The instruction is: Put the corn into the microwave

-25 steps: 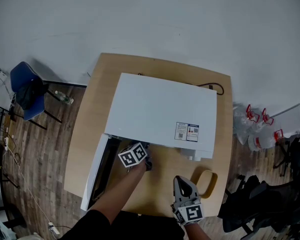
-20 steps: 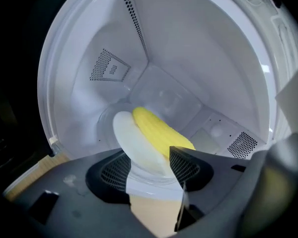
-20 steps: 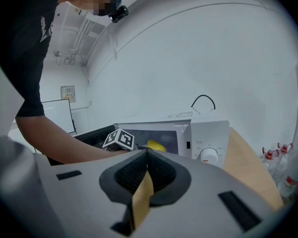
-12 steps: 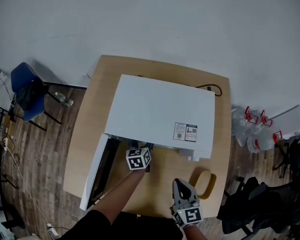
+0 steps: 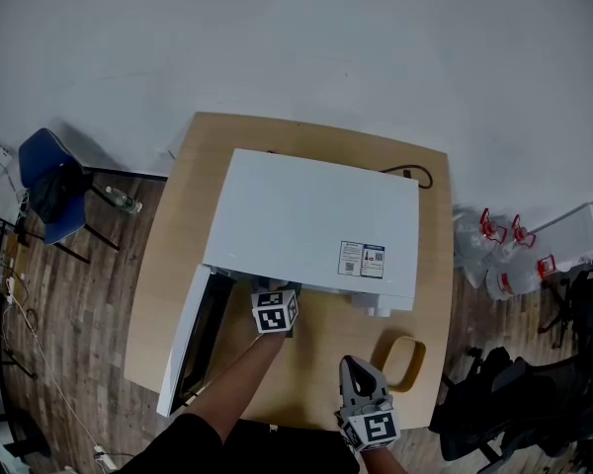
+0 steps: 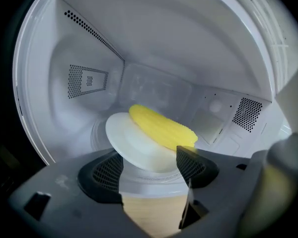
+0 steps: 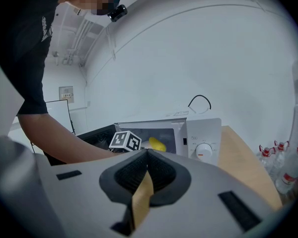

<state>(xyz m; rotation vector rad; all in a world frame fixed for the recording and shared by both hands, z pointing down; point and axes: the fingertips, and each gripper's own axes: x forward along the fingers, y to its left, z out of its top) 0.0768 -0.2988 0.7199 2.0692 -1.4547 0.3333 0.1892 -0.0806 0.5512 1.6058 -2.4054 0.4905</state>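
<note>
The white microwave (image 5: 316, 215) stands on the wooden table (image 5: 168, 265) with its door (image 5: 183, 344) swung open to the left. Inside, in the left gripper view, a yellow corn cob (image 6: 161, 128) lies on a white plate (image 6: 134, 145), which rests tilted on the oven floor. My left gripper (image 6: 149, 170) reaches into the oven mouth. Its jaws are opening, and the plate's near rim sits between the pads without being pressed. Its marker cube (image 5: 275, 311) shows at the opening. My right gripper (image 5: 356, 365) hovers shut and empty near the table's front edge.
A tan oval ring (image 5: 405, 361) lies on the table right of my right gripper. A black cable (image 5: 415, 176) curls behind the microwave. A blue chair (image 5: 49, 181) stands at the left, and water bottles (image 5: 504, 255) and dark bags at the right.
The left gripper's marker cube has rolled about its own axis and shifted slightly right at the oven mouth. The right gripper has kept still.
</note>
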